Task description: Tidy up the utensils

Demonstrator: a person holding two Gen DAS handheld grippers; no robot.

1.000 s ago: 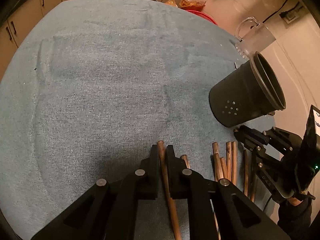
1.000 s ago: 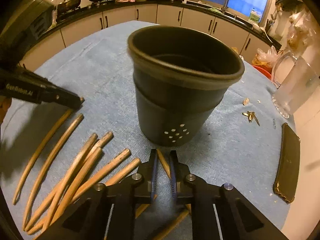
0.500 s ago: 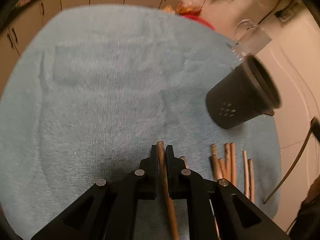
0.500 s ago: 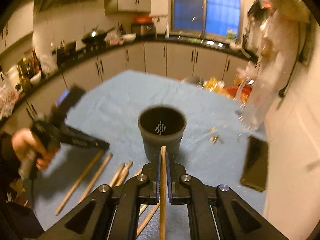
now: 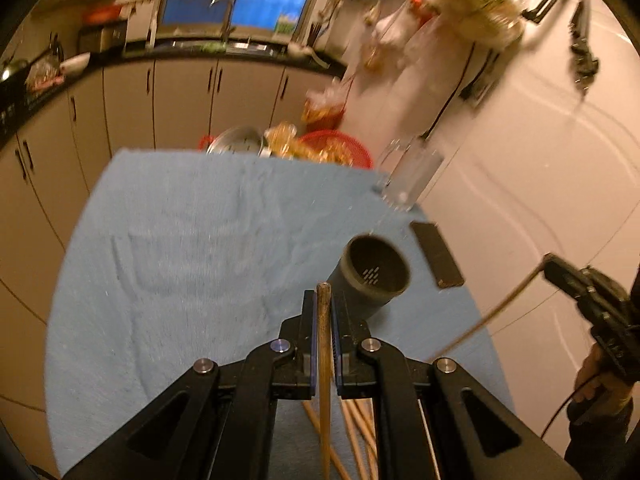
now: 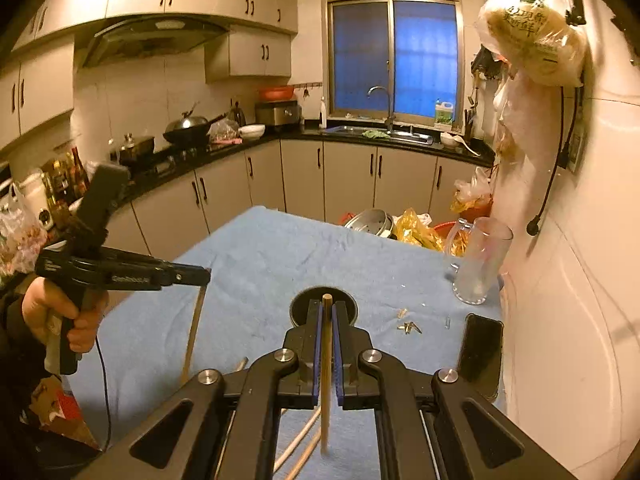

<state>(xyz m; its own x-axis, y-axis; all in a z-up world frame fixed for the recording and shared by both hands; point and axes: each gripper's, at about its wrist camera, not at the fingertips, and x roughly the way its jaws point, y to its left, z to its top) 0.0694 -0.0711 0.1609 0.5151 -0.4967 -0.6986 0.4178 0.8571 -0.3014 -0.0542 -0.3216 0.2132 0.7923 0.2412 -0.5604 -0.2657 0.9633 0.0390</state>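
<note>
My left gripper (image 5: 323, 312) is shut on a wooden chopstick (image 5: 325, 360), lifted above the blue cloth. The dark perforated utensil cup (image 5: 374, 276) stands just ahead to its right. My right gripper (image 6: 327, 320) is shut on another wooden chopstick (image 6: 326, 380), high above the cup (image 6: 301, 307), which shows just behind its fingertips. Several more chopsticks (image 5: 356, 436) lie on the cloth below the left gripper. The left gripper also shows in the right wrist view (image 6: 202, 274), its chopstick (image 6: 194, 328) hanging down. The right gripper shows in the left wrist view (image 5: 550, 262).
A black phone (image 5: 436, 254) lies right of the cup near the table edge. A glass mug (image 6: 478, 266) stands at the far right. Small brass bits (image 6: 408, 326) lie near the cup. A red basket and bags (image 5: 332, 146) sit at the far edge.
Both grippers have risen well above the table, each carrying its chopstick. The views have tilted up, showing the kitchen. The cup now sits below and ahead of both.
</note>
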